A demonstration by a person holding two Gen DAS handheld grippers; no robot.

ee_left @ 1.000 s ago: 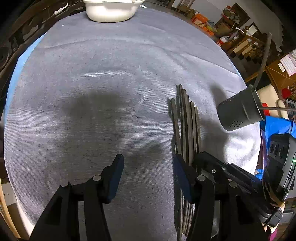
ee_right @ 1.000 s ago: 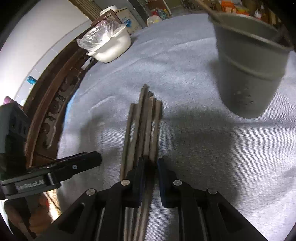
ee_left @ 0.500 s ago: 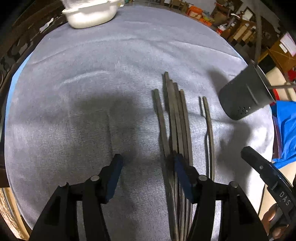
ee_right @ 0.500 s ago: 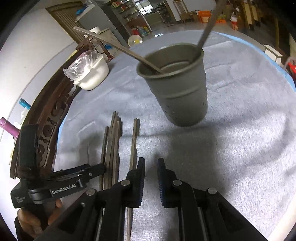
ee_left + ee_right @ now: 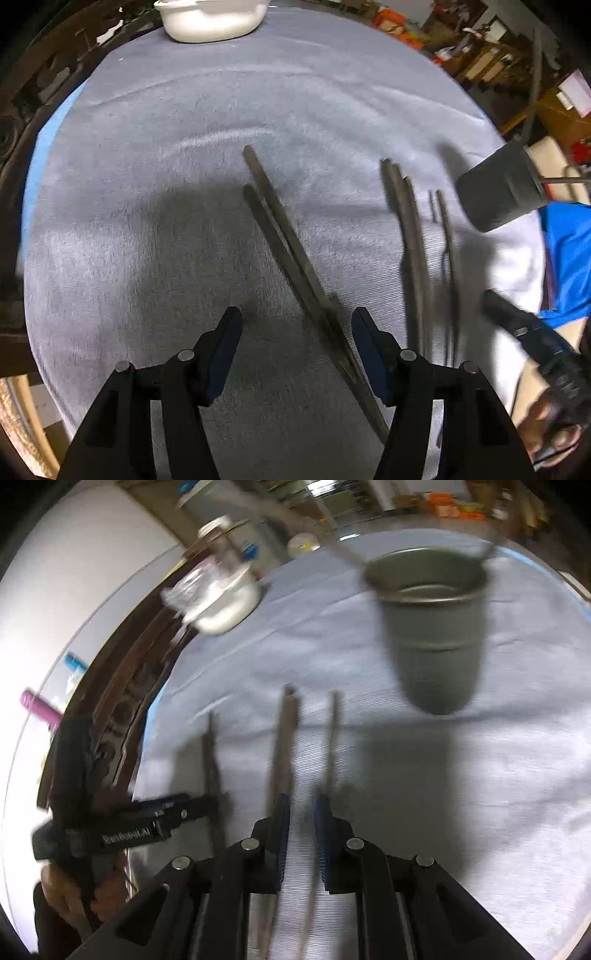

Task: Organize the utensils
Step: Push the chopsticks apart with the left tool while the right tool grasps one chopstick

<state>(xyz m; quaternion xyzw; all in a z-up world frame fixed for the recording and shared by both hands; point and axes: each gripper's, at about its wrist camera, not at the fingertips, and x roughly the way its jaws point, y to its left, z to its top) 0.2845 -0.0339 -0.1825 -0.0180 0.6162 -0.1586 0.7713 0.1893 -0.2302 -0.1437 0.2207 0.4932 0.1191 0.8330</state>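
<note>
A single chopstick (image 5: 325, 775) is seen lengthwise between the nearly closed, not visibly clamped fingers of the right gripper (image 5: 300, 834), pointing toward the cup (image 5: 432, 627); the left gripper (image 5: 295, 343) is spread wide.

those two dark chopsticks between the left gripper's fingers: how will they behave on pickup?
The two dark chopsticks look straight along their whole length, so probably stiff. They are thin and lie flat on the grey cloth, so likely hard to pinch. The left hand-held gripper is open around them; closing may scissor them apart.
</note>
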